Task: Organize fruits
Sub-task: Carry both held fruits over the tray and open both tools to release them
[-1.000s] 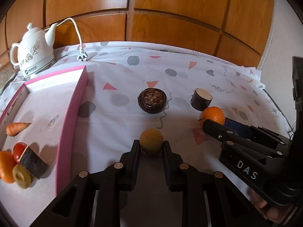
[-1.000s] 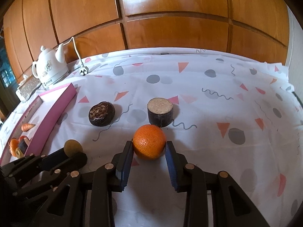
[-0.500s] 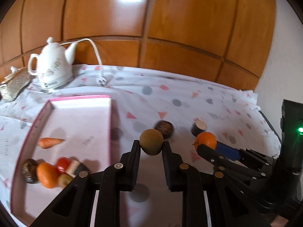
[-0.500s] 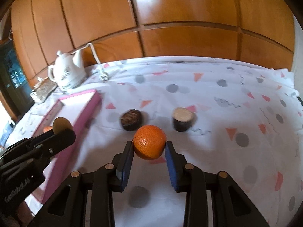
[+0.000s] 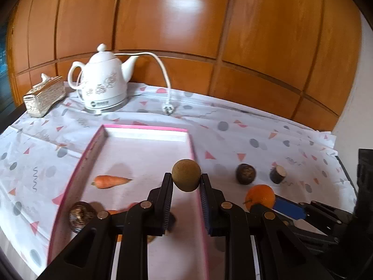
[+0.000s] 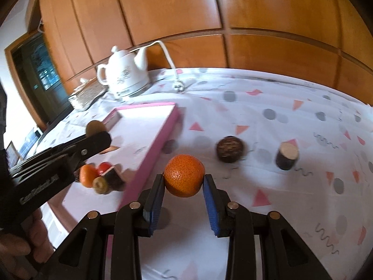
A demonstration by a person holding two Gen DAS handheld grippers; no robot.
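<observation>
My left gripper [image 5: 186,182] is shut on a round olive-brown fruit [image 5: 186,175] and holds it in the air over the right rim of the pink tray [image 5: 144,127]. My right gripper [image 6: 184,184] is shut on an orange [image 6: 184,175], lifted above the cloth just right of the pink tray [image 6: 160,137]. In the tray lie a carrot [image 5: 109,181], a dark round fruit [image 5: 80,217], and a cluster of an orange fruit [image 6: 87,175], a red one [image 6: 103,166] and a dark cut piece [image 6: 114,178]. A dark round fruit [image 6: 230,148] and a dark cut cylinder [image 6: 286,155] rest on the cloth.
A white kettle [image 5: 102,84] with its cord and plug [image 5: 168,109] stands at the back of the table, beside a woven box [image 5: 44,95]. Wooden panelling rises behind. A patterned cloth [image 6: 291,116] covers the table. A person's hand [image 6: 21,249] holds the left gripper.
Both grippers have risen with their fruit and swung left toward the tray. The olive-brown fruit now hangs over the tray's right rim; the orange is off the cloth.
</observation>
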